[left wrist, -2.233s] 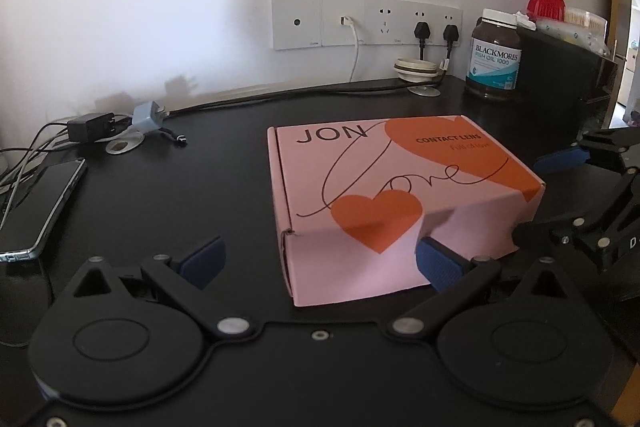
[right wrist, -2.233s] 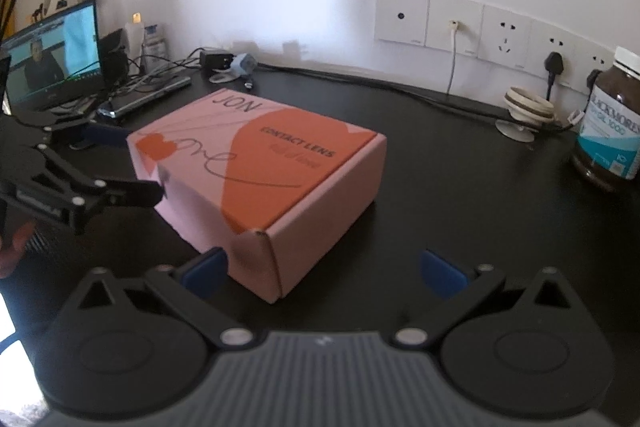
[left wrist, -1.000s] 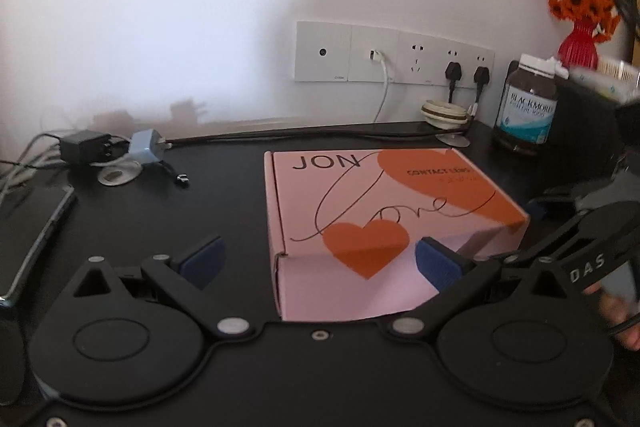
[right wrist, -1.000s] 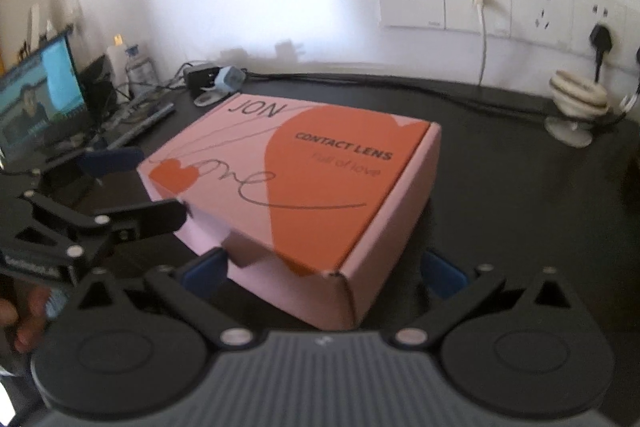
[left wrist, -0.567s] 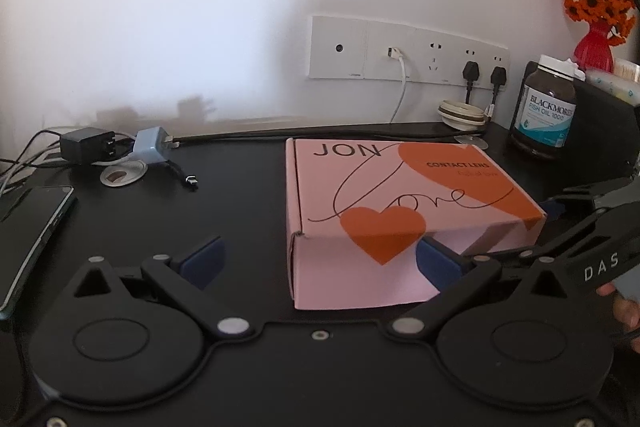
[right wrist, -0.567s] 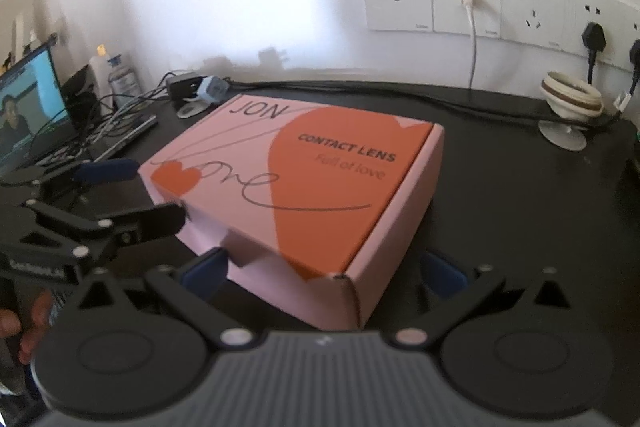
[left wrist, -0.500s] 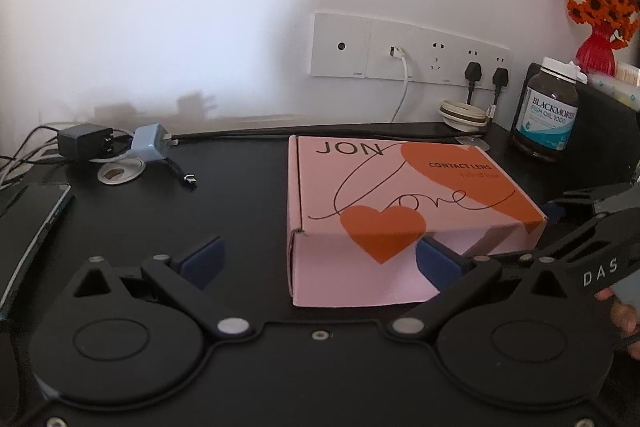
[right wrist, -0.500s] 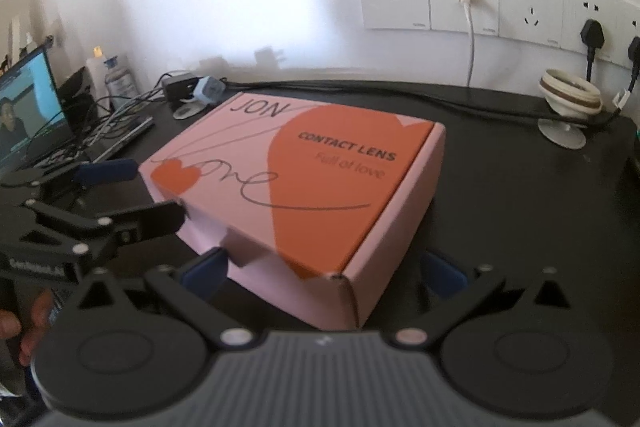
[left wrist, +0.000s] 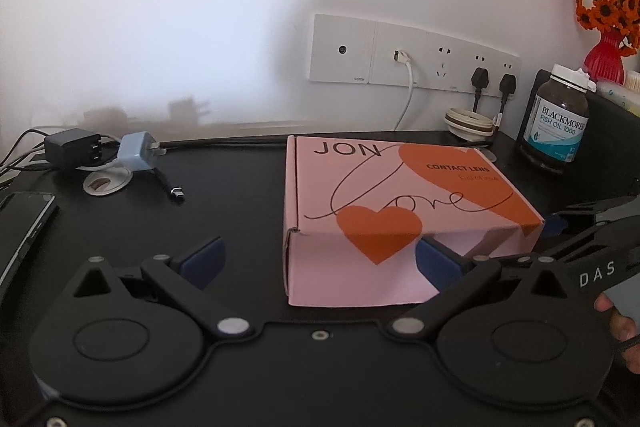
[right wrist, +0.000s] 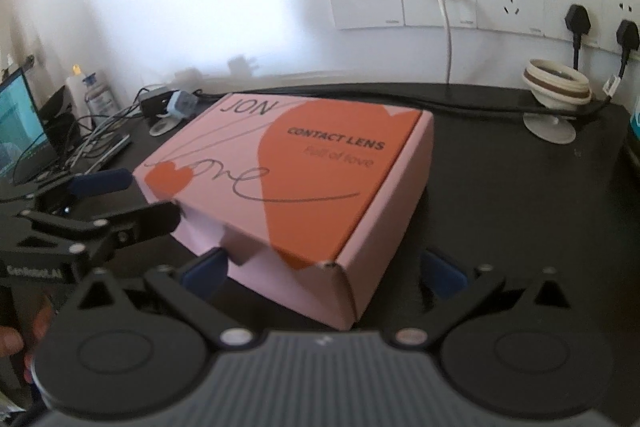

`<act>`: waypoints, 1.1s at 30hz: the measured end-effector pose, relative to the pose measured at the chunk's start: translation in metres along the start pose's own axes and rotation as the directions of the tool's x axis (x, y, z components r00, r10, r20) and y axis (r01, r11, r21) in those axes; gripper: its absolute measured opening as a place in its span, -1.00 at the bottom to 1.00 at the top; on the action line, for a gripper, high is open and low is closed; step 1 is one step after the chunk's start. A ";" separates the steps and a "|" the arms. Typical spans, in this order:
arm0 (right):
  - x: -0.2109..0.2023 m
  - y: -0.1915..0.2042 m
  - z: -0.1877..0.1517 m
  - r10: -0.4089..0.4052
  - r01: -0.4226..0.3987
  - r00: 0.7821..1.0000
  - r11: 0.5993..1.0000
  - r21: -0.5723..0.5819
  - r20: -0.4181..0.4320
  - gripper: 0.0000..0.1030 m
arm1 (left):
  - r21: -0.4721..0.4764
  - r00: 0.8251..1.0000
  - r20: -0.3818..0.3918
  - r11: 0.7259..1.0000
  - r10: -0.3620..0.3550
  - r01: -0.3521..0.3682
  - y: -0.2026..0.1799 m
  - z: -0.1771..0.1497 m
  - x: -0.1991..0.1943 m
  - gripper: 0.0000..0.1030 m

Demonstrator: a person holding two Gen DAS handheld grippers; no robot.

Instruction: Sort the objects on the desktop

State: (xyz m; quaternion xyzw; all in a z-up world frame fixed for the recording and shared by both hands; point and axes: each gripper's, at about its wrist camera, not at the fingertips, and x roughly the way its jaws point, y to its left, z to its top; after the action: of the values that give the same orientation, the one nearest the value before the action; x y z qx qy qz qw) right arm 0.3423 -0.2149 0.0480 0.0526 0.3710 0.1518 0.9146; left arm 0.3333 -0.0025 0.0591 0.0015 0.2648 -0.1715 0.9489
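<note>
Two grippers: both spread wide, nothing held, both flanking the pink box [left wrist: 384, 211].
left gripper [left wrist: 318, 261]: I see its jaws gaping; right pad sits at the box's near front face, left pad well clear of the box on its left. Contact with the cardboard: cannot tell.
right gripper [right wrist: 324, 269]: jaws gaping too; the box's near corner sits between the pads, left pad just at the front wall, right pad off the box's right side.
pink box: closed lid, flat on the black desk [left wrist: 224, 195], roughly mid-desk, in front of the wall sockets [left wrist: 412, 57].
step in hand (my guess): line up a two-handed grab on the box before moving it.
doing it well: I'd centre each pair of pads on opposite walls, not on a corner; squeeze low on the walls, gently, since thin cardboard will likely dent; lift level so the lid stays down.
behind box: white suction holder [right wrist: 556, 95], just beyond its far right corner, keep clear.
right of box: fish oil bottle [left wrist: 560, 121], near, could tip if the box swings that way.
left of box: blue charger plug [left wrist: 138, 151] and phone [left wrist: 24, 231], well apart.
</note>
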 end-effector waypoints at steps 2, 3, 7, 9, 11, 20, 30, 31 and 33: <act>0.002 -0.002 0.001 -0.002 0.002 1.000 1.000 0.005 -0.001 0.99 | 0.004 1.000 0.000 1.000 0.001 -0.001 -0.002 0.001 0.002 1.00; 0.002 -0.003 0.001 -0.005 0.005 1.000 1.000 0.004 0.000 0.99 | 0.007 1.000 0.000 1.000 0.003 -0.003 -0.003 0.001 0.003 1.00; 0.004 -0.004 0.004 -0.014 0.014 1.000 1.000 -0.008 0.006 0.99 | 0.016 1.000 0.006 1.000 0.023 -0.023 -0.005 0.001 0.006 1.00; 0.005 -0.004 0.005 -0.021 0.021 1.000 1.000 -0.016 0.009 0.99 | 0.014 0.999 0.006 0.999 0.031 -0.031 -0.004 0.002 0.007 1.00; 0.006 -0.004 0.006 -0.027 0.027 1.000 0.999 -0.020 0.011 0.99 | 0.006 0.999 0.007 0.999 0.037 -0.037 -0.002 0.003 0.009 1.00; 0.010 -0.006 0.011 -0.058 0.059 0.998 0.997 -0.041 0.031 0.99 | -0.027 0.999 -0.002 0.999 0.040 -0.040 0.004 0.007 0.018 1.00; 0.011 -0.011 0.010 -0.092 0.093 0.995 0.995 -0.039 0.035 0.99 | -0.058 1.000 -0.011 0.998 0.002 -0.002 0.006 0.009 0.022 1.00; 0.011 -0.012 0.009 -0.091 0.092 0.995 0.995 -0.036 0.034 0.99 | -0.054 1.000 -0.011 0.999 0.002 -0.003 0.004 0.010 0.023 1.00; 0.012 -0.014 0.010 -0.088 0.089 0.996 0.996 -0.032 0.034 0.99 | -0.050 1.000 -0.011 0.999 -0.007 0.006 0.001 0.010 0.024 1.00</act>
State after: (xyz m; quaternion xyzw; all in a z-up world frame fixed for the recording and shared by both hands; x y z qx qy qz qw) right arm 0.3604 -0.2243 0.0440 0.0235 0.3554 0.1165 0.9271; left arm 0.3585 -0.0100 0.0557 -0.0220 0.2741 -0.1678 0.9467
